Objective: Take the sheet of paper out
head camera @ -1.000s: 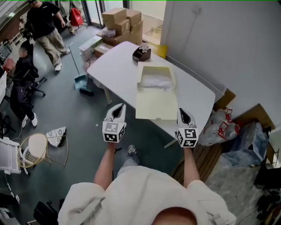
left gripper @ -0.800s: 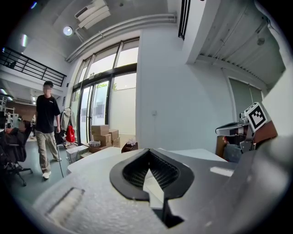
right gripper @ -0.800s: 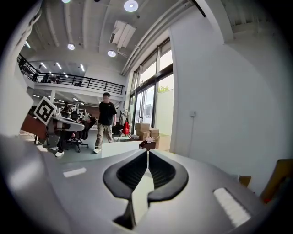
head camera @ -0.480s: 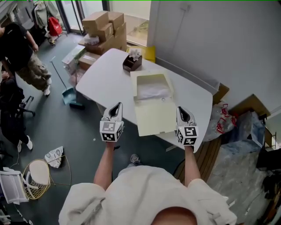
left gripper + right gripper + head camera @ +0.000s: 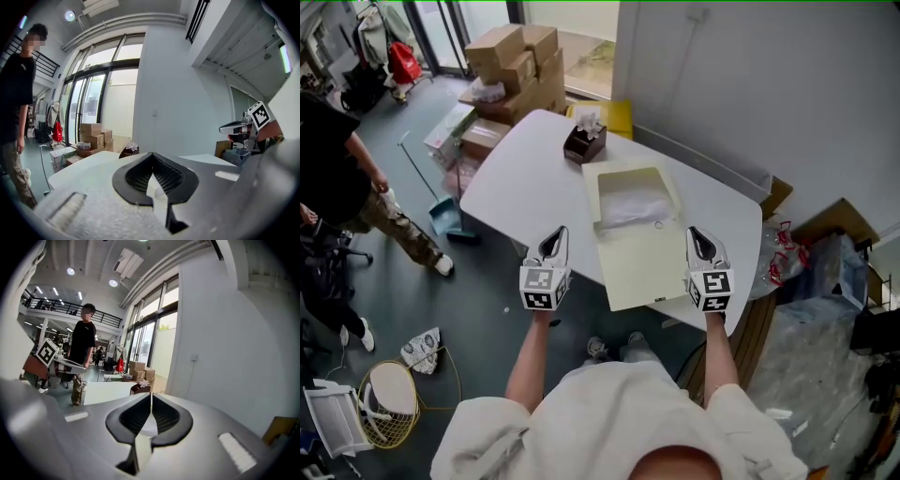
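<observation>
left claw (image 5: 560, 232) and right claw (image 5: 696, 232) moved nearer the box (image 5: 643, 267), label unreadable.

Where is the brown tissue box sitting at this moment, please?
In the head view, the brown tissue box sits at the far end of the white table, just beyond and left of the open cream box, near the stacked cardboard boxes.

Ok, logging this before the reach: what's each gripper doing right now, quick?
Left gripper: closed, holding nothing.
Right gripper: closed, holding nothing.
</observation>
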Demonstrator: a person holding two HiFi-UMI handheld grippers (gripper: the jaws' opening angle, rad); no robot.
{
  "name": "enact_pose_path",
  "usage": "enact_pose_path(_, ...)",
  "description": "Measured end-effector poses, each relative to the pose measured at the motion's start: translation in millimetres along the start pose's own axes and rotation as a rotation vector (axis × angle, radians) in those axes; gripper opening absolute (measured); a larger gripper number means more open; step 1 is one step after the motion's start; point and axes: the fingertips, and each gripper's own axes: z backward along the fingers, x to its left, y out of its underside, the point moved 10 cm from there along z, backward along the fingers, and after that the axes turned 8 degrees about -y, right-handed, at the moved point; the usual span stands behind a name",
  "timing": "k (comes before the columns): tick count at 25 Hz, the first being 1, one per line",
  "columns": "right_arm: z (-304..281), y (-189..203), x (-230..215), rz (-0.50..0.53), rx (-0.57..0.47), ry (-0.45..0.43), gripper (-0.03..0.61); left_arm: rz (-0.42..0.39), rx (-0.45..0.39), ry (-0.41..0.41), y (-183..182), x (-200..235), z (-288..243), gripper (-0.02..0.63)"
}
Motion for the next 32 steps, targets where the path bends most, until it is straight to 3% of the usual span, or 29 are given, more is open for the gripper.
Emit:
enact_pose_path(8, -39.4, -13.6, -18.0, 0.079, 0.006, -0.046, 0.0, -0.001, 0.019, -0.011, 6.1, 4.3, -29.1, 0.002)
enact_pose_path(23, -126.1, -4.7, -84.0, 0.046, 0.011, -0.198, 0.0, -0.038, 0.059, -0.126, -10.2, -12.3, -98.0, 0.002)
enact_pose_path(32, -165.3, 19.8, -92.4, 0.028, 0.074, -0.305, 0.0, -0.037, 0.103, -0.198, -5.1, -25.4, -117.6, 0.002)
